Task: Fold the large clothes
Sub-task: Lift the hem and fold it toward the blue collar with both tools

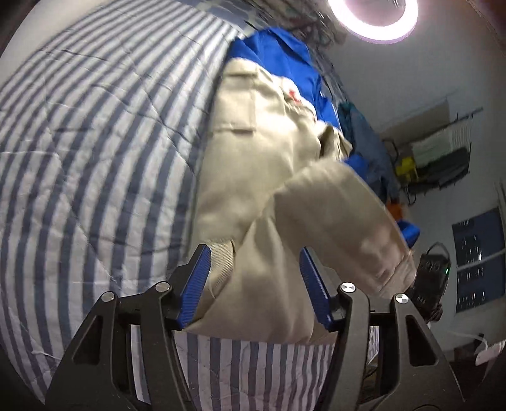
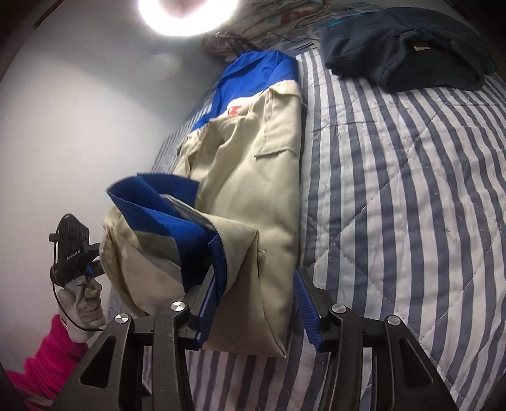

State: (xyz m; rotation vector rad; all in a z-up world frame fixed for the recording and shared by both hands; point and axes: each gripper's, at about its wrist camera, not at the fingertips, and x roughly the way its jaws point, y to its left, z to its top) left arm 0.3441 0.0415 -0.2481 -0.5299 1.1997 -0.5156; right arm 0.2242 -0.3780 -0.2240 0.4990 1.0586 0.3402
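Striped blue-and-white quilt is covering the bed, diamond stitching showing across it. Dark navy fleece garment is lying crumpled near the quilt's far end, tan label showing. Ring light is glaring overhead. Wall shelf is holding white and dark boxes, yellow item beside it. Dark window is sitting low on that wall. Patterned fabric is bunching at the bed's head.

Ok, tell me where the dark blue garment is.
In the right wrist view, the dark blue garment lies top right on the striped quilt, right of the beige and blue jacket.
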